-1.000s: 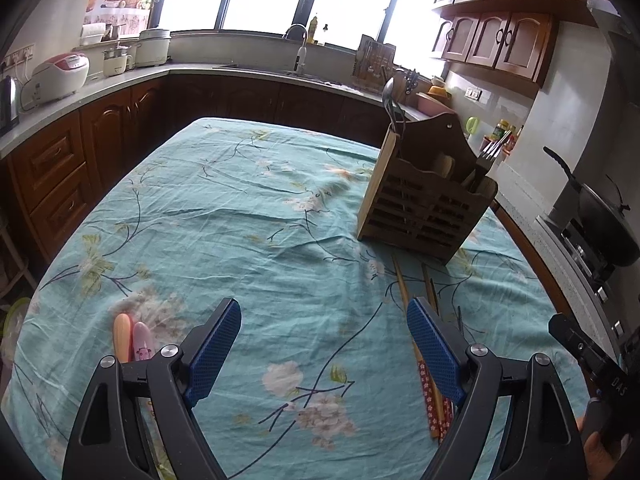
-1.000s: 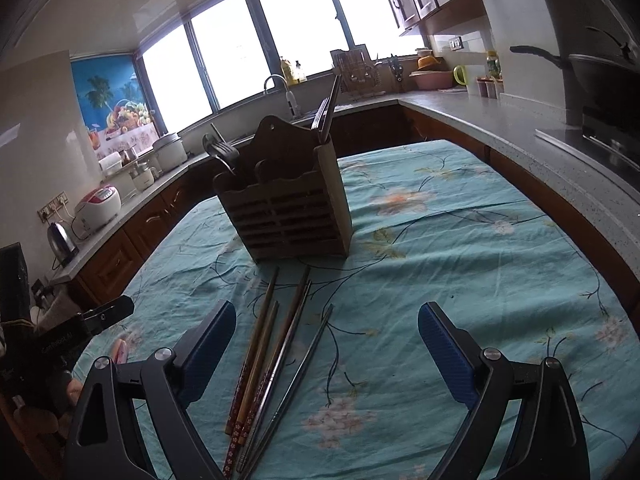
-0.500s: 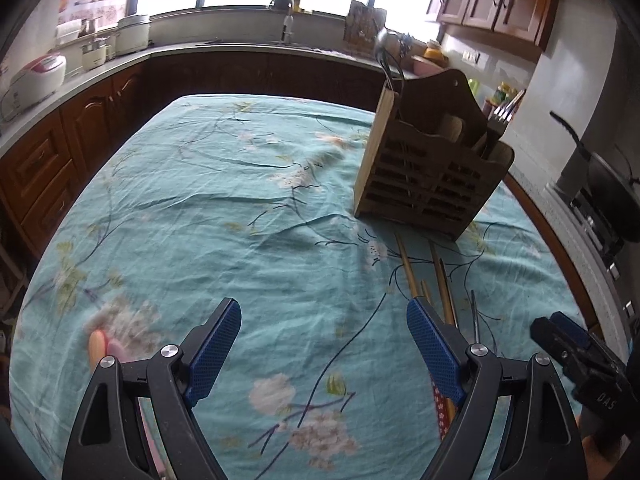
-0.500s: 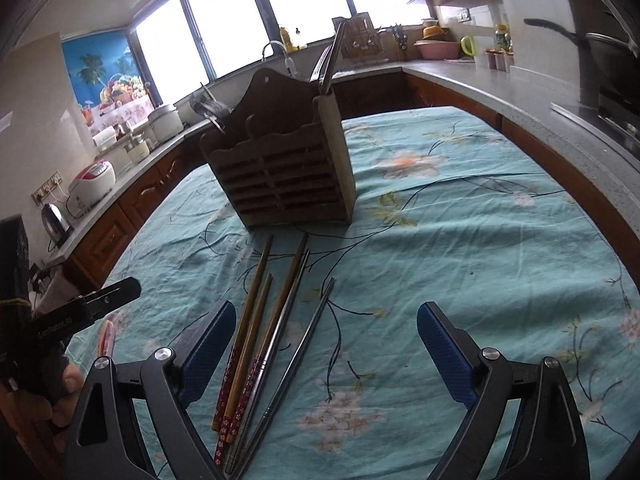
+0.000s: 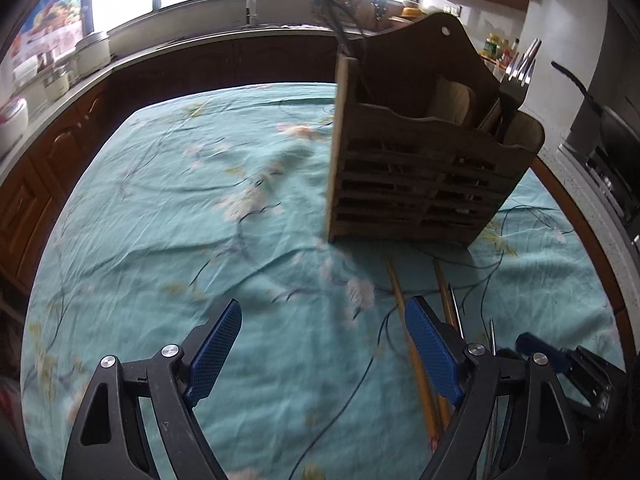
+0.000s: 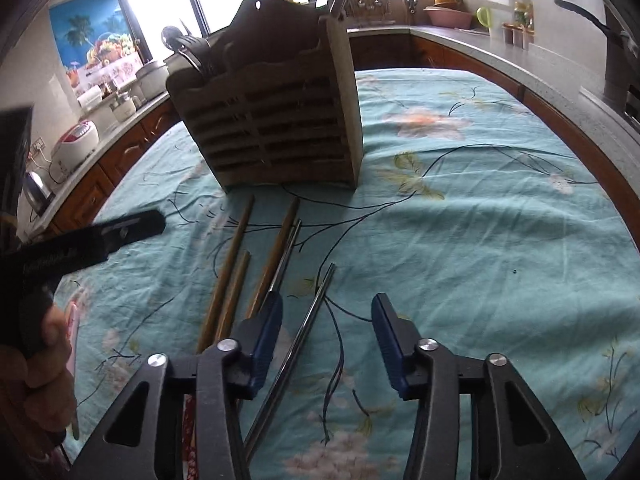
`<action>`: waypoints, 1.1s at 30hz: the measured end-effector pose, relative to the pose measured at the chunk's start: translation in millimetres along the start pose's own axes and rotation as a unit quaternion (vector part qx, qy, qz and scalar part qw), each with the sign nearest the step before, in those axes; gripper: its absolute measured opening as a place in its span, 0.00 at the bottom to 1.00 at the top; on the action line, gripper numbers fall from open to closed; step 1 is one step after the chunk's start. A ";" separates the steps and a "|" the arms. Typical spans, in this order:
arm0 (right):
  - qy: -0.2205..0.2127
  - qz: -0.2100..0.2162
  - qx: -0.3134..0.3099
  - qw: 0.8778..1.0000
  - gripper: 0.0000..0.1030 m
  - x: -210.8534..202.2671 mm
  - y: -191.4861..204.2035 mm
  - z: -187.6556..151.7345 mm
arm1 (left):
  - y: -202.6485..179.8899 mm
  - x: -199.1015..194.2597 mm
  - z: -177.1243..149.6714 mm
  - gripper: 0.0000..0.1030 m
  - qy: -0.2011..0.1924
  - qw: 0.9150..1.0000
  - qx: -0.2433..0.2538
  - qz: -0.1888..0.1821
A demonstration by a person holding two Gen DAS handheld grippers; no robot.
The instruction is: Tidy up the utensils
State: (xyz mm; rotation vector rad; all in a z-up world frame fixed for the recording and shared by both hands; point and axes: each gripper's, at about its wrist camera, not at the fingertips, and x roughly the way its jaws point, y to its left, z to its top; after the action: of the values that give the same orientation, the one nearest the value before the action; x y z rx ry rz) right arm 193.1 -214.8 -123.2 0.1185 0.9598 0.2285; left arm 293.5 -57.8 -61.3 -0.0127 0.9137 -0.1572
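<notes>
Jaws on your right gripper (image 6: 326,330) are closing, far narrower than a second ago, around the lone metal chopstick (image 6: 304,332) lying between them on the tablecloth (image 6: 480,208); the pads don't press it yet, so this looks like the pickup beginning. Your left gripper (image 5: 322,344) stays wide open and empty, now nearer the wooden holder (image 6: 272,120). Count: three wooden chopsticks (image 6: 234,272) left of the right jaws, two metal ones in all, one holder at the far end.
</notes>
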 end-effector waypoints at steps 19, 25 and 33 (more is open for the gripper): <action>0.034 -0.021 -0.071 0.997 0.06 12.1 -4.3 13.4 | -27.6 49.9 -20.1 0.15 0.029 0.996 0.083 0.001; 0.049 0.006 -0.059 0.997 0.11 11.8 -12.1 17.0 | -9.3 38.2 -30.9 0.14 0.038 0.998 0.050 -0.030; 0.046 0.019 -0.017 0.999 0.18 10.0 -13.6 10.1 | -16.3 54.2 -1.8 0.22 0.041 0.997 0.021 -0.054</action>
State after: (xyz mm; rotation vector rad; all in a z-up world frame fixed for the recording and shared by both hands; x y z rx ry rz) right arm 208.8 -225.5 -128.2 0.0964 1.0447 0.2868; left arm 322.5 -81.4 -103.9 -0.0169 0.9928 -0.2799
